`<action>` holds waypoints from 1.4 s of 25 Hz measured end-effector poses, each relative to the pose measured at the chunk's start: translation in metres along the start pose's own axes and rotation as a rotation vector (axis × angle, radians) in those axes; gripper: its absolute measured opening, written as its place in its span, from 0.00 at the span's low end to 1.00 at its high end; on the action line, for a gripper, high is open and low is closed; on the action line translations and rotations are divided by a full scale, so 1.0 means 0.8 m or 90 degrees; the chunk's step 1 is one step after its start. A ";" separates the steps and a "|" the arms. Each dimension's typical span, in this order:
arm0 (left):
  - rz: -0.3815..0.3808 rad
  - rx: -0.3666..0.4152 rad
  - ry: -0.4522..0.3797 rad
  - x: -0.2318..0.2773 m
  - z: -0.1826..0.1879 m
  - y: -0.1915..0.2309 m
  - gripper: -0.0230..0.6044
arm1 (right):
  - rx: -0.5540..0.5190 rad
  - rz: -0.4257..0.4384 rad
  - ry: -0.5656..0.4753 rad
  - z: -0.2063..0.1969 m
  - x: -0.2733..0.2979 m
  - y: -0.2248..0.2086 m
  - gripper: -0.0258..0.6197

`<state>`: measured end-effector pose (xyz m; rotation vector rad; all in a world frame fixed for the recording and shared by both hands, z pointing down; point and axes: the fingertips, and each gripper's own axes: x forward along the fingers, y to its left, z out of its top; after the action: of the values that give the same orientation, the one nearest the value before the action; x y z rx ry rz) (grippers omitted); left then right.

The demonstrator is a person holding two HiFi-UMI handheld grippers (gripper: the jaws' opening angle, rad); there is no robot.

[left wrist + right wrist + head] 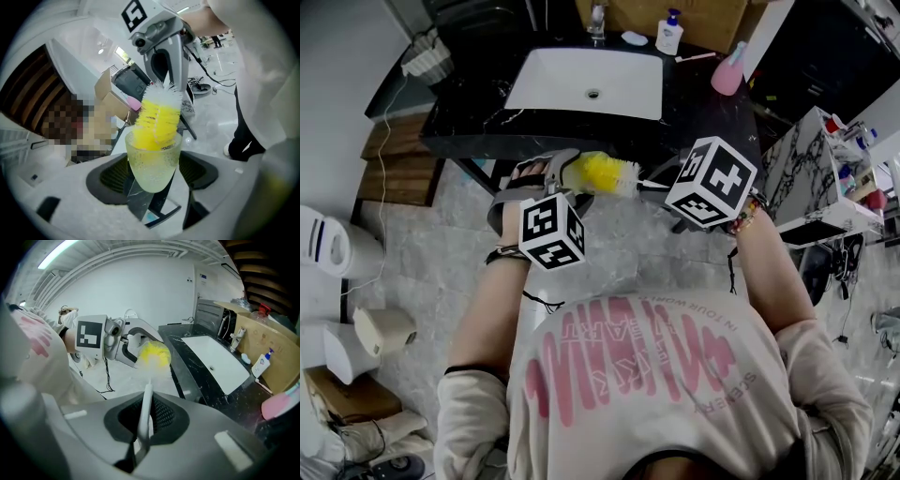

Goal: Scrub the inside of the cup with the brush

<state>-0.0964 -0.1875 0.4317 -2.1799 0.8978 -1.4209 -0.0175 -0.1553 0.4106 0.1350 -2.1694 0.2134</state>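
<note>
A frosted clear cup (153, 161) sits between the jaws of my left gripper (154, 171), which is shut on it; it is the pale cup (577, 174) in the head view. The yellow-and-white bristle brush (157, 121) pokes partly into the cup's mouth. Its white handle (144, 413) runs back between the jaws of my right gripper (145, 420), shut on it. In the head view the yellow brush (609, 174) lies level between the left gripper (551, 228) and the right gripper (711, 182), just in front of the counter. The brush head (154, 356) meets the left gripper in the right gripper view.
A black marble counter (478, 122) with a white sink (589, 82) lies just ahead. On it stand a soap bottle (669, 34) and a pink object (727, 71). A marble-topped cart (825, 178) stands at the right. Boxes and white appliances (337, 328) crowd the floor at the left.
</note>
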 end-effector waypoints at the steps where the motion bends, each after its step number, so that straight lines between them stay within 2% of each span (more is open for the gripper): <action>1: 0.000 -0.027 -0.011 -0.001 -0.001 0.002 0.58 | 0.005 -0.001 -0.006 0.000 -0.001 -0.001 0.06; 5: 0.008 -0.139 -0.059 -0.005 0.001 0.015 0.58 | 0.029 0.001 -0.047 0.007 -0.009 -0.005 0.06; 9: 0.023 -0.215 -0.081 -0.007 -0.004 0.026 0.58 | 0.062 0.011 -0.104 0.014 -0.018 -0.010 0.06; 14: 0.019 -0.296 -0.123 -0.003 0.002 0.031 0.58 | 0.108 0.026 -0.207 0.032 -0.032 -0.021 0.06; 18: 0.013 -0.379 -0.188 -0.009 0.021 0.040 0.58 | 0.140 0.021 -0.283 0.045 -0.043 -0.033 0.06; 26: 0.057 -0.581 -0.305 -0.026 0.030 0.068 0.57 | 0.225 -0.020 -0.395 0.054 -0.059 -0.068 0.06; 29: 0.068 -0.607 -0.323 -0.030 0.032 0.070 0.57 | 0.252 -0.038 -0.420 0.054 -0.063 -0.080 0.06; 35: 0.098 -0.625 -0.310 -0.023 0.021 0.070 0.57 | 0.278 -0.099 -0.441 0.044 -0.065 -0.103 0.06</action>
<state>-0.1030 -0.2152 0.3777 -2.8124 1.7318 -0.2921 -0.0015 -0.2422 0.3566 0.7131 -2.7432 0.6224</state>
